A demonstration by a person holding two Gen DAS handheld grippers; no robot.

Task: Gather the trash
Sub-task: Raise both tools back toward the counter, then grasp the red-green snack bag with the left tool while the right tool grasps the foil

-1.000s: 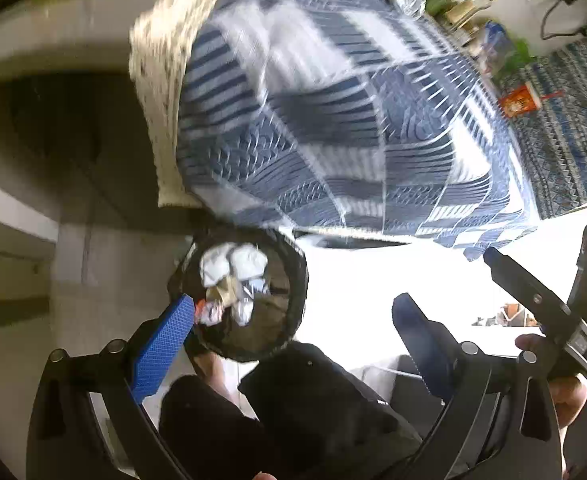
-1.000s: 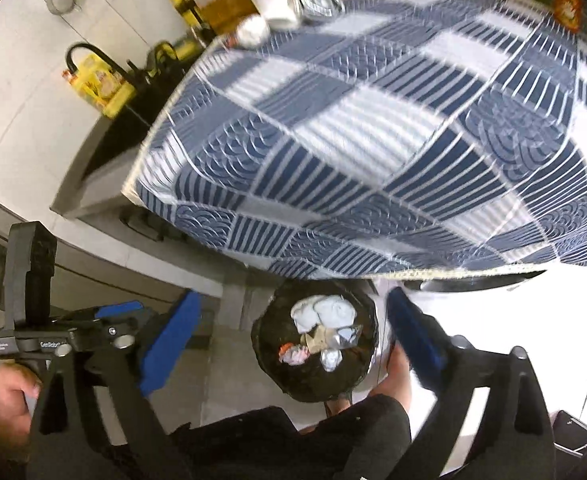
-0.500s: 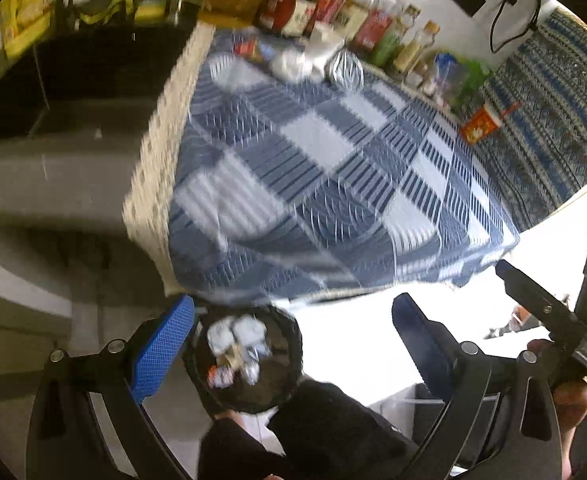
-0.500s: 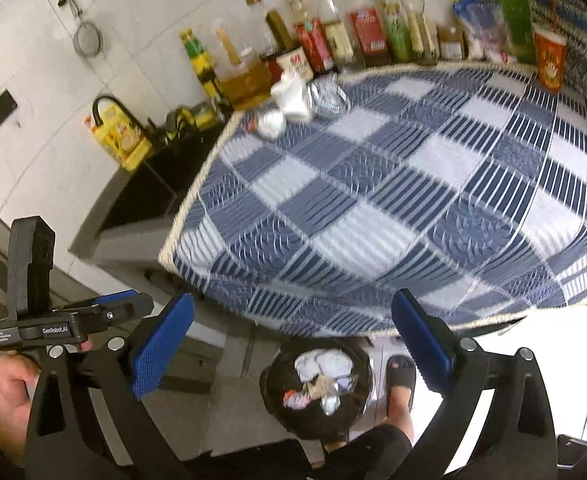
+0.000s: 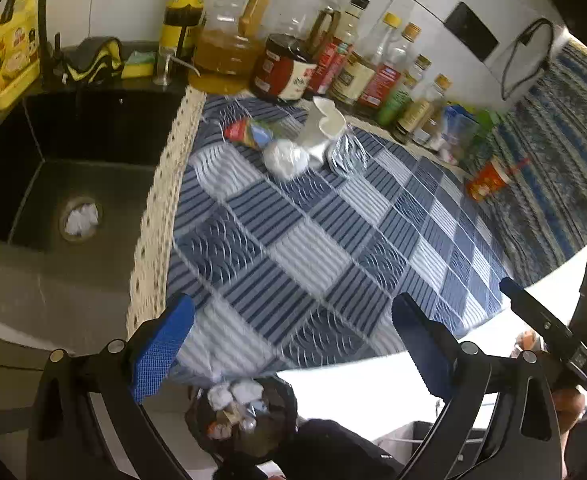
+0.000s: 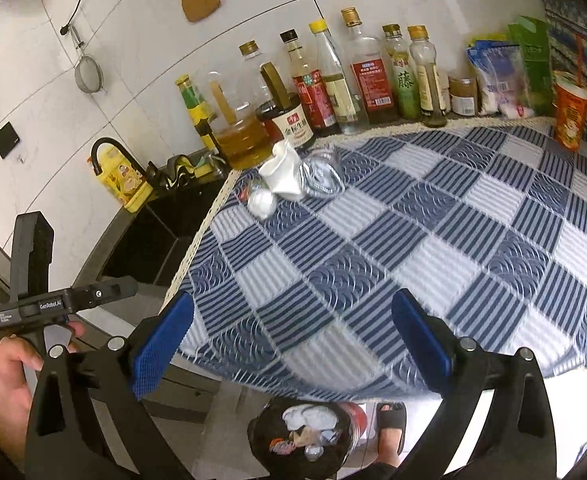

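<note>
Crumpled white trash (image 5: 284,156) lies on checked cloth (image 5: 313,248); both jaws gape wide, empty.

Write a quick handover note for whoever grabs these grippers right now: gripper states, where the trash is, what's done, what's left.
Left gripper: open, empty, above the near edge of the checked tablecloth.
Right gripper: open, empty, likewise.
Done: the black bin on the floor below the counter edge already holds crumpled paper and wrappers.
Left: a cluster at the far end of the cloth by the bottles: white paper ball, crushed white cup, crumpled clear plastic, red wrapper. Also a paper wad in the sink drain.
</note>
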